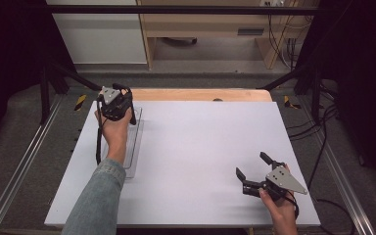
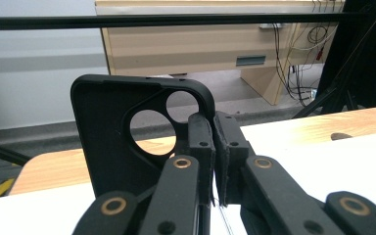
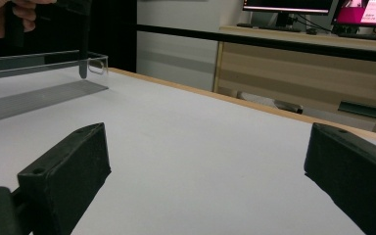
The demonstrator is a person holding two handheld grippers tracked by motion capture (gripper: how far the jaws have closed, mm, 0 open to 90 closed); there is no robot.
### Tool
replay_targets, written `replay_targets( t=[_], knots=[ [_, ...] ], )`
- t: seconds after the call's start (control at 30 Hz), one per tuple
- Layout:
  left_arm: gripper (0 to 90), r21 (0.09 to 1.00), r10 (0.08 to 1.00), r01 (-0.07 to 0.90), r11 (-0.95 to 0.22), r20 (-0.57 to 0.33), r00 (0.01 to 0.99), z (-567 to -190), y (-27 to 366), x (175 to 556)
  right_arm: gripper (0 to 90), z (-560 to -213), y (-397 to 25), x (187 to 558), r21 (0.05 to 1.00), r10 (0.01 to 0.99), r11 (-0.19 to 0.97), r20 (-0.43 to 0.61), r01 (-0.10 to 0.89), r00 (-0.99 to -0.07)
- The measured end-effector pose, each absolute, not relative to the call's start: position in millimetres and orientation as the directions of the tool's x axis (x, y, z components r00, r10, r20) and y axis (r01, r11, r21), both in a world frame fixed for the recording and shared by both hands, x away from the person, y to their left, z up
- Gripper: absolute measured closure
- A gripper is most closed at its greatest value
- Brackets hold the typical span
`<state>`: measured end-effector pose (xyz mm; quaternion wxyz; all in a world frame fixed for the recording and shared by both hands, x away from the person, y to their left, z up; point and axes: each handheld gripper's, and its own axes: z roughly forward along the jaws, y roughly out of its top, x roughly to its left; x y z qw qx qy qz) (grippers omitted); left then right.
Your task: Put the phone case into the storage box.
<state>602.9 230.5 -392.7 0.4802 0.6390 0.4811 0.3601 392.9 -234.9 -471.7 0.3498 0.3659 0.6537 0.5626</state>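
Observation:
In the left gripper view, my left gripper (image 2: 214, 134) is shut on the edge of a black phone case (image 2: 112, 147) with round camera cut-outs, held upright. From the high view, that left gripper (image 1: 126, 106) holds the phone case (image 1: 133, 115) above the far end of a clear plastic tray (image 1: 136, 142) at the table's left side. The right gripper view shows the case (image 3: 83, 49) reaching down into the tray (image 3: 39, 61). My right gripper (image 1: 252, 165) rests open near the front right corner, its jaws wide apart and nothing between them (image 3: 205, 166).
A white board (image 1: 200, 147) covers the table, with a wooden strip (image 1: 200, 94) along the far edge. A wooden cabinet (image 2: 200, 44) and cables (image 1: 323, 127) lie beyond and to the right. Black frame bars (image 1: 176, 9) cross overhead.

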Motion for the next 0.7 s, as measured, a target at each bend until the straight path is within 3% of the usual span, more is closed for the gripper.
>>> replay_targets(
  t=[0.7],
  knots=[
    [86.7,0.96,0.96,0.269,-0.082,0.004,0.279,-393.1,230.6,603.2,3.2,-471.9,-234.0,393.1,0.991,0.87,0.102,-0.048,0.085,-0.491]
  ],
)
